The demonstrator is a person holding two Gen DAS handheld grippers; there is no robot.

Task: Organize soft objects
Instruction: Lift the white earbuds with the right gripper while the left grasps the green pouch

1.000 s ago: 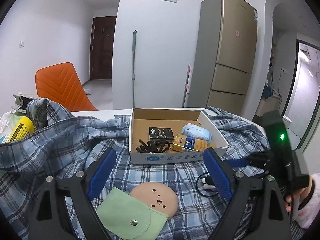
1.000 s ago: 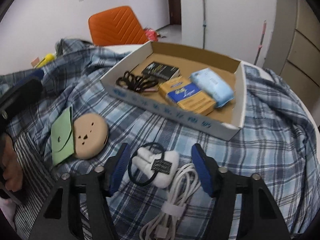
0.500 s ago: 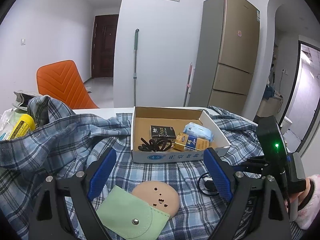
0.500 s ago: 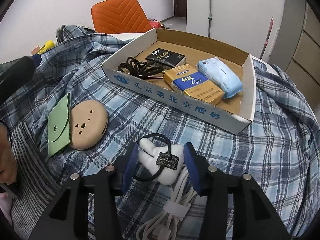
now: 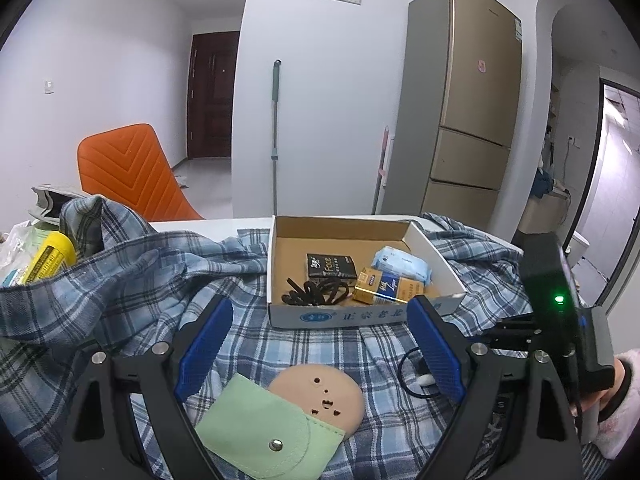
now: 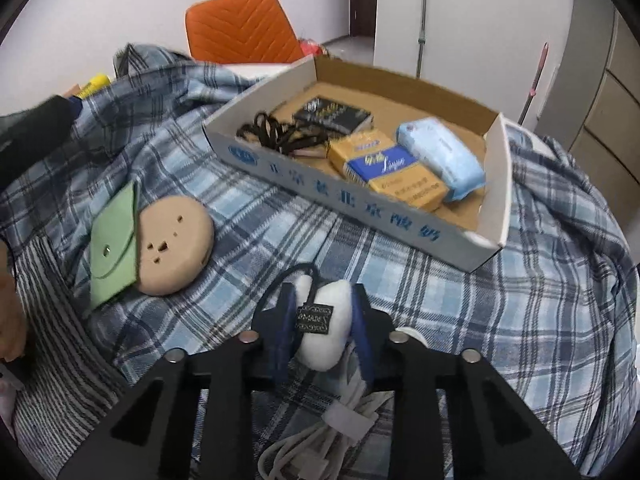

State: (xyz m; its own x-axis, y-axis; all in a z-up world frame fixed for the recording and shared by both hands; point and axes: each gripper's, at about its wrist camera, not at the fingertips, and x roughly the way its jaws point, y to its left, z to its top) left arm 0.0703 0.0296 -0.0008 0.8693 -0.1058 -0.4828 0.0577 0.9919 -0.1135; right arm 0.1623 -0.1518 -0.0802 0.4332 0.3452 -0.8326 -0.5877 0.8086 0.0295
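Observation:
My right gripper (image 6: 322,322) is shut on a white plush hair tie (image 6: 324,336) with a black elastic loop and a small dark label, just above the plaid cloth. A shallow cardboard box (image 6: 494,184) lies beyond it, holding black hair ties (image 6: 276,136), a black packet (image 6: 334,114), a yellow-and-blue pack (image 6: 388,170) and a blue tissue pack (image 6: 440,158). A tan round pad (image 6: 172,248) and a green snap pouch (image 6: 114,246) lie to the left. My left gripper (image 5: 320,348) is open and empty above the pad (image 5: 320,394) and pouch (image 5: 264,430); the box (image 5: 360,314) is ahead.
A blue plaid shirt (image 6: 540,300) covers the table. A white coiled cable (image 6: 344,420) lies under my right gripper. A yellow bottle (image 5: 48,260) sits at the far left. An orange chair (image 5: 128,172), a mop (image 5: 275,132) and a fridge (image 5: 464,108) stand behind the table.
My right gripper has closed on the white plush hair tie, which it straddled open before. My left gripper has stayed open and drawn back slightly.

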